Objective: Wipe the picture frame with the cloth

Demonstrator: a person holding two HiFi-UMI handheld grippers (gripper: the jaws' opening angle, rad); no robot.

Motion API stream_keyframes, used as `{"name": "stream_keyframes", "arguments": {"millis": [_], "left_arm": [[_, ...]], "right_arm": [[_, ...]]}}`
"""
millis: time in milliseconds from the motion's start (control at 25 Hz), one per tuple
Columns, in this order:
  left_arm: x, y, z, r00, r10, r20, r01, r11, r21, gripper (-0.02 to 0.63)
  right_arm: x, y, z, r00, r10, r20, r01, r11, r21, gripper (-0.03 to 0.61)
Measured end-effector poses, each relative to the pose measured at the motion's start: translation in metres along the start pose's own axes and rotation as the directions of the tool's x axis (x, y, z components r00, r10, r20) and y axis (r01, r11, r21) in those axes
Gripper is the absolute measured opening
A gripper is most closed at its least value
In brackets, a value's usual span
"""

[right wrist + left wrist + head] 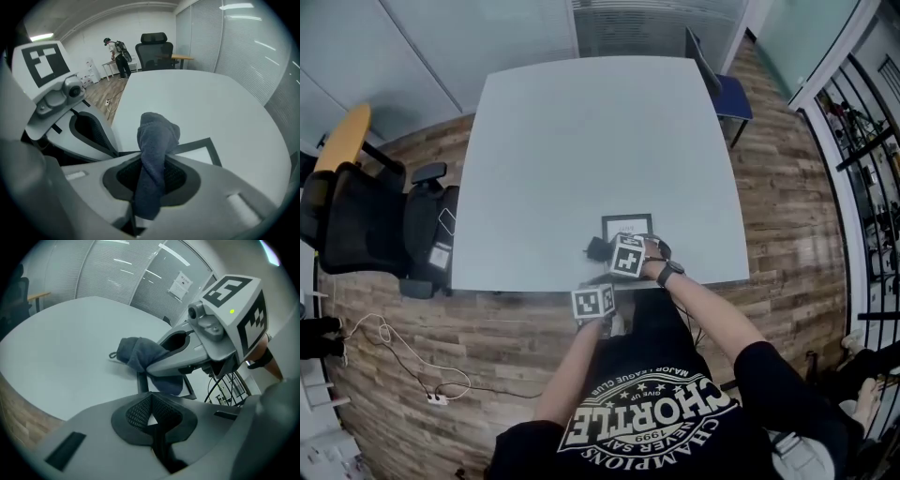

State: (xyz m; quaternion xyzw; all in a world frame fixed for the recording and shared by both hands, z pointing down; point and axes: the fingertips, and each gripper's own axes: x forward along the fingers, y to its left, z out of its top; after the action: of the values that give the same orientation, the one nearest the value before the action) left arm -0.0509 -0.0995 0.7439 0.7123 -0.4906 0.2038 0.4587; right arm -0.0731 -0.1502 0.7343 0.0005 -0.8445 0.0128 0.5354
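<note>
Right gripper (pixel 151 177) jaws clamped on dark grey bunched cloth (pixel 157 133), over flat black-rimmed picture frame (pixel 624 223) at white worktop's (pixel 581 131) 6 o'clock edge. Left gripper (pixel 151 417) jaws together, empty. Risk: the unbraced frame could slide off under wiping.

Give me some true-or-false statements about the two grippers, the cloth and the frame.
1. The right gripper pinches the cloth between its fingers. True.
2. The left gripper holds the frame. False: its fingers are shut on nothing, and the frame lies flat on the table.
3. The cloth is bright red. False: it is dark blue-grey.
4. The frame lies close to the table's near edge. True.
</note>
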Motion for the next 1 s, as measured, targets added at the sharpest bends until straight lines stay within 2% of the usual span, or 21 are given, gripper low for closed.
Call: {"name": "stream_keyframes", "arguments": {"millis": [200, 400, 600, 680, 840, 1000], "left_arm": [[0.000, -0.001, -0.002, 1.000, 0.027, 0.001, -0.027, 0.998, 0.048, 0.003], [0.000, 0.000, 0.000, 0.999, 0.044, 0.002, -0.044, 0.995, 0.095, 0.004], [0.001, -0.001, -0.003, 0.999, 0.045, -0.001, -0.045, 0.995, 0.085, 0.004], [0.000, -0.001, -0.003, 0.999, 0.046, 0.000, -0.046, 0.996, 0.083, 0.003], [0.000, -0.001, -0.002, 0.999, 0.045, 0.008, -0.045, 0.995, 0.084, 0.004], [-0.001, -0.002, -0.001, 0.999, 0.039, 0.006, -0.039, 0.997, 0.065, 0.004]], "right_arm": [[0.001, 0.002, -0.012, 1.000, -0.008, -0.004, 0.008, 1.000, 0.026, 0.083], [-0.012, -0.006, -0.044, 0.998, -0.033, -0.057, 0.035, 0.998, 0.052, 0.083], [-0.036, -0.015, -0.092, 0.991, -0.068, -0.114, 0.079, 0.993, 0.089, 0.083], [-0.042, -0.017, -0.103, 0.991, -0.083, -0.101, 0.095, 0.988, 0.118, 0.083], [-0.043, -0.020, -0.105, 0.993, -0.109, -0.040, 0.115, 0.977, 0.182, 0.083], [-0.043, -0.020, -0.103, 0.991, -0.106, -0.082, 0.118, 0.981, 0.153, 0.083]]}}
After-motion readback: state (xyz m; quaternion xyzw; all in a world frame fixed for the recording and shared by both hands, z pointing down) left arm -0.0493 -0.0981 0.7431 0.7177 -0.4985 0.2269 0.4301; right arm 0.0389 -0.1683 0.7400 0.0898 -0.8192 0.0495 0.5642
